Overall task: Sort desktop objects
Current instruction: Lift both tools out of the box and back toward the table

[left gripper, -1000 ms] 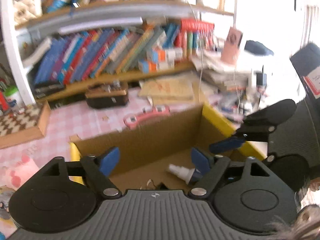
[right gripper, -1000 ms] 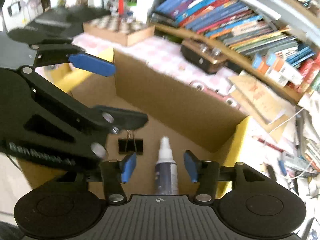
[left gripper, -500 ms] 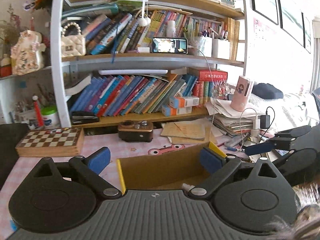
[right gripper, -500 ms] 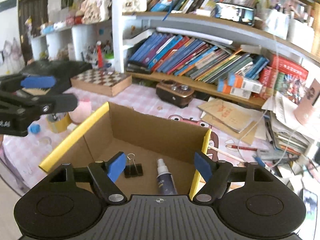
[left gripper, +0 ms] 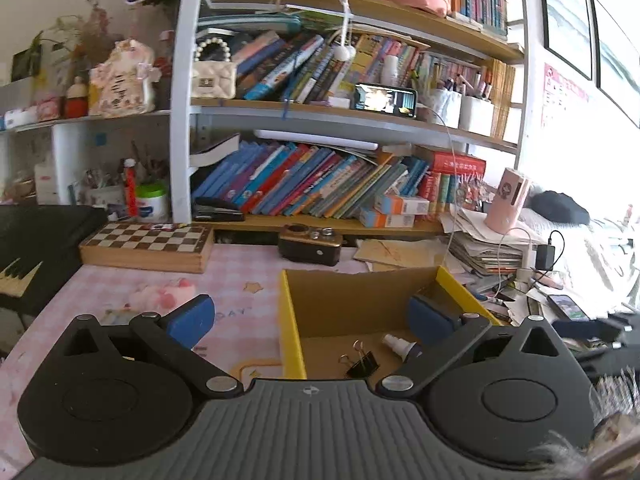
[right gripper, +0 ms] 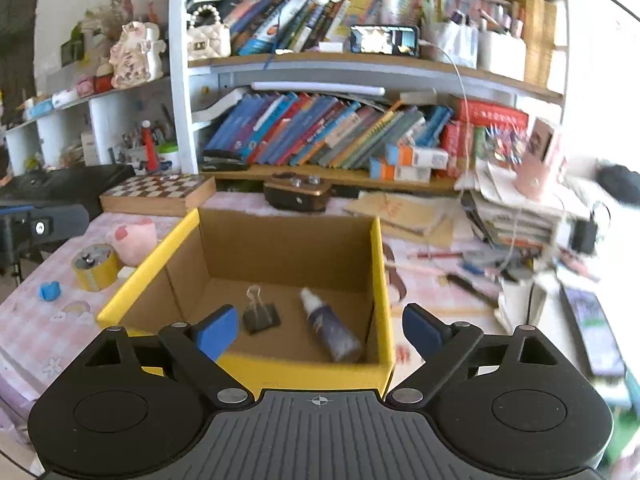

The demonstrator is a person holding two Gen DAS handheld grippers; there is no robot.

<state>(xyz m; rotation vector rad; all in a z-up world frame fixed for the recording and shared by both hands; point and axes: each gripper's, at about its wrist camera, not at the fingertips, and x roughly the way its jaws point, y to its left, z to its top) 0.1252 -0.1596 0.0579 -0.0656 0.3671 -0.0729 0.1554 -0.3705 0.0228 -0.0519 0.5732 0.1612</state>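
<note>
A cardboard box with yellow rims [right gripper: 382,264] [left gripper: 288,312] stands on the pink checked desk. Inside lie a black binder clip [right gripper: 261,315] [left gripper: 362,364] and a small dark spray bottle with a white cap [right gripper: 330,328] [left gripper: 401,347]. My right gripper [right gripper: 318,328] is open and empty, held above the box's near edge. My left gripper [left gripper: 312,318] is open and empty, above the box's left near side. A yellow tape roll [right gripper: 96,266], a pink plush [right gripper: 132,238] and a small blue object [right gripper: 50,291] lie left of the box.
A chessboard box [left gripper: 146,246] and a brown radio [left gripper: 310,244] sit at the back of the desk under bookshelves. Stacked papers, cables, pens and a phone [right gripper: 592,328] crowd the right side. A black keyboard [left gripper: 36,248] is at left.
Both grippers have lifted up and back out of the box, opening wide. The spray bottle stays lying on the box floor beside the clip.
</note>
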